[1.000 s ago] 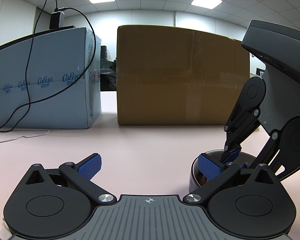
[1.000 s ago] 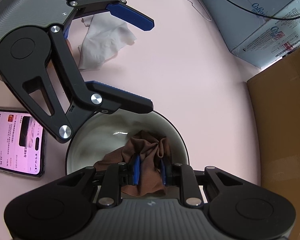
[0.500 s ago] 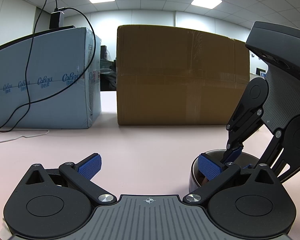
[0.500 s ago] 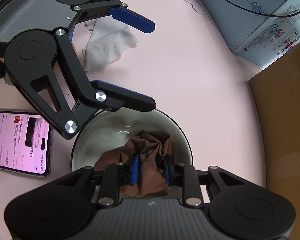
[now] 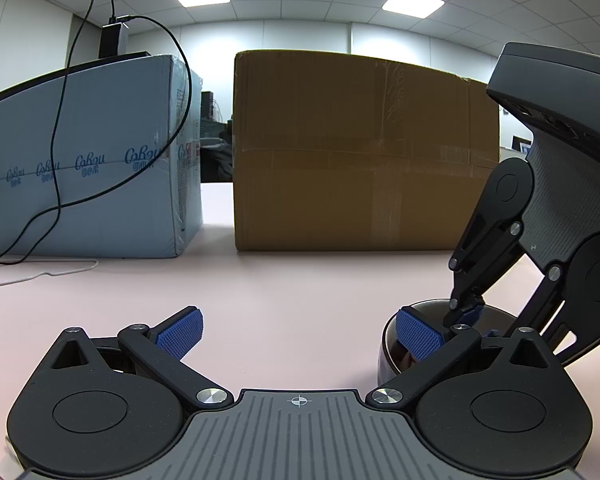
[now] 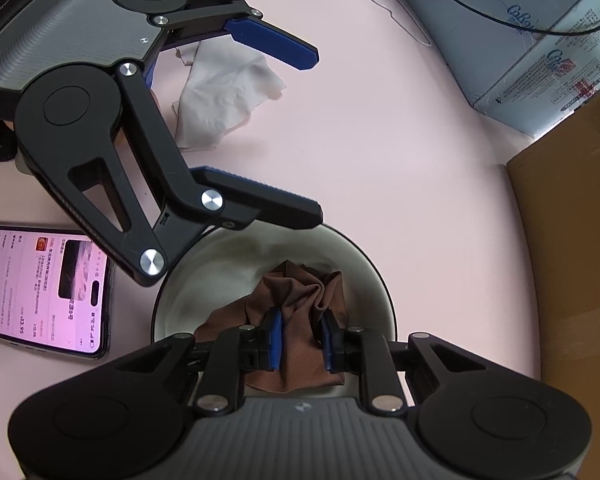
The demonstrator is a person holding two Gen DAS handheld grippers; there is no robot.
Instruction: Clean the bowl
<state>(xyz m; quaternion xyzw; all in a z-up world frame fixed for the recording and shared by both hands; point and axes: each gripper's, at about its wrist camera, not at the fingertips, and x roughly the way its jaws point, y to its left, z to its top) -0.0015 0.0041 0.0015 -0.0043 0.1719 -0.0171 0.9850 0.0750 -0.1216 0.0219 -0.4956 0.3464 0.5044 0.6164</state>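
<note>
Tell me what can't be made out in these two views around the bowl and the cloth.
- Bowl floor under the brown cloth: right wrist view, covered by the cloth and the right tool, whose jaws are closing on it.
- Cloth: left wrist view, hidden by the bowl wall and tool links.
- Phone text: too small; cut off at the left edge.
- Bowl's near rim: behind the right tool.

Your soft brown cloth (image 6: 300, 320) looks matt and crumpled. It sits in that glossy, smooth round ceramic bowl (image 6: 228, 264). The brown cardboard box (image 5: 360, 152) is dull, with shiny tape.
</note>
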